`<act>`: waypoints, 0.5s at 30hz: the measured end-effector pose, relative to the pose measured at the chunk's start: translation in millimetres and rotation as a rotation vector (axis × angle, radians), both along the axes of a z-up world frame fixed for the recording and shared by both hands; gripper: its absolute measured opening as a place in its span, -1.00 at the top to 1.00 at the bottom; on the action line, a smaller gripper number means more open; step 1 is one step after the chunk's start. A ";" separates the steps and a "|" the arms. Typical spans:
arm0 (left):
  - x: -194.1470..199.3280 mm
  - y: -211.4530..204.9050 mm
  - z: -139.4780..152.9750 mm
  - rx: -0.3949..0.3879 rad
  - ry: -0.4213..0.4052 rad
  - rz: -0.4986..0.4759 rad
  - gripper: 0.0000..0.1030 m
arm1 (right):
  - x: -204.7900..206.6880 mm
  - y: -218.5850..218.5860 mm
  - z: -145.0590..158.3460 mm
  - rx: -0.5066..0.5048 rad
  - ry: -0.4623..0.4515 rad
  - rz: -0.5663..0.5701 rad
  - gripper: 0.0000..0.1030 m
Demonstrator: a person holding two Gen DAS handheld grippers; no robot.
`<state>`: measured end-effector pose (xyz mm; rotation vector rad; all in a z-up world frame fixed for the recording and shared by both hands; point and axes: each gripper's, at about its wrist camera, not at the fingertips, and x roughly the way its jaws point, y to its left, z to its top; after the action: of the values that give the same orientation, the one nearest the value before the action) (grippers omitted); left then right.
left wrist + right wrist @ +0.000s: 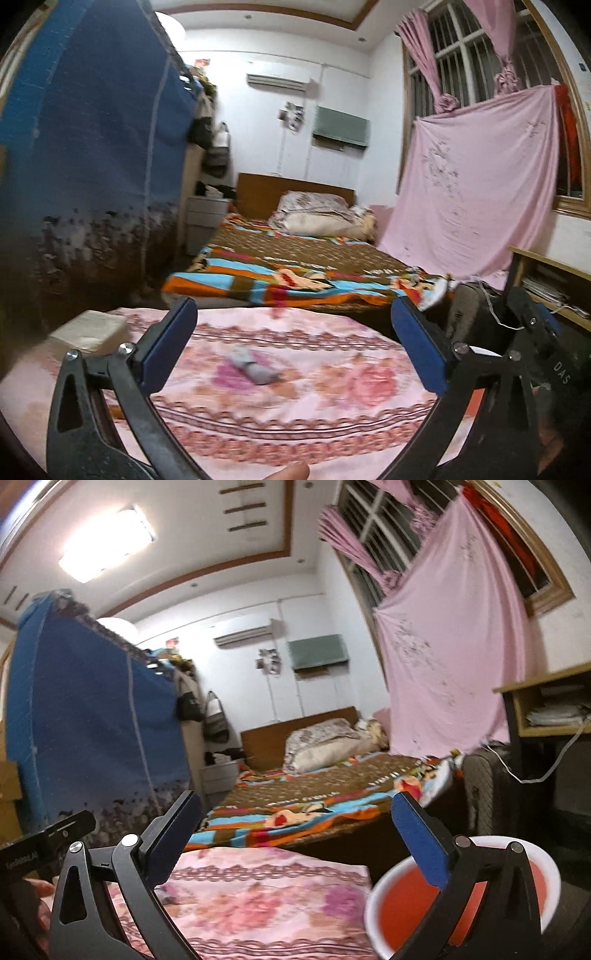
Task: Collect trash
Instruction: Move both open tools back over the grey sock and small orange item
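A small grey crumpled piece (255,369) lies on a pink floral cloth (295,424) that covers a low surface. My left gripper (293,302) is held above the cloth's near side, open wide, with nothing between its blue pads; the grey piece lies below and ahead of it. A pale box (88,330) rests on the cloth at the left. My right gripper (297,795) is open too and empty. Under its right finger stands a round bin (373,923) with a white rim and red inside, beside the cloth's right edge.
Past the cloth stands a bed with a striped, colourful blanket (295,266). A blue fabric wardrobe (92,147) rises close on the left. A pink sheet (472,184) hangs over the window, and a desk (546,705) and a dark padded case (484,794) stand to the right.
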<state>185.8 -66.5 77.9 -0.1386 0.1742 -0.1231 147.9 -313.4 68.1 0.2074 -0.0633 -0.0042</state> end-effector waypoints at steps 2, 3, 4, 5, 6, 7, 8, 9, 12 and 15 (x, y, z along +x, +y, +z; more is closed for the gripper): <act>-4.2 12.2 -0.9 0.001 -0.006 0.029 -0.78 | -0.2 14.8 0.1 -0.024 -0.014 0.023 -1.00; -6.6 18.7 -1.7 0.002 -0.010 0.046 -0.78 | -0.2 23.0 0.5 -0.038 -0.020 0.034 -1.00; -9.0 23.0 -2.7 0.002 -0.015 0.058 -0.78 | -0.7 29.6 0.6 -0.050 -0.028 0.048 -1.00; -11.4 28.2 -3.2 0.003 -0.021 0.073 -0.78 | -0.9 35.7 0.3 -0.062 -0.035 0.060 -1.00; -13.9 34.2 -3.7 0.007 -0.027 0.088 -0.78 | -1.2 43.0 0.1 -0.077 -0.042 0.072 -1.00; -16.2 39.7 -4.2 0.011 -0.032 0.104 -0.78 | -1.6 49.9 -0.1 -0.092 -0.049 0.084 -1.00; -17.7 44.8 -4.6 0.014 -0.034 0.114 -0.78 | -2.1 55.5 -0.4 -0.101 -0.053 0.092 -1.00; -20.0 49.6 -5.1 0.017 -0.036 0.127 -0.78 | -2.3 61.2 -1.1 -0.113 -0.057 0.101 -1.00; -27.5 65.7 -7.6 0.027 -0.046 0.172 -0.78 | 0.4 76.0 -1.1 -0.134 -0.064 0.134 -1.00; -31.0 78.4 -9.9 0.037 -0.038 0.207 -0.78 | 8.4 92.9 -0.5 -0.160 -0.053 0.175 -1.00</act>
<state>154.8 11.9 68.0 -0.1168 0.1237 0.0837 156.3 -220.5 67.6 0.0522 -0.0976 0.1803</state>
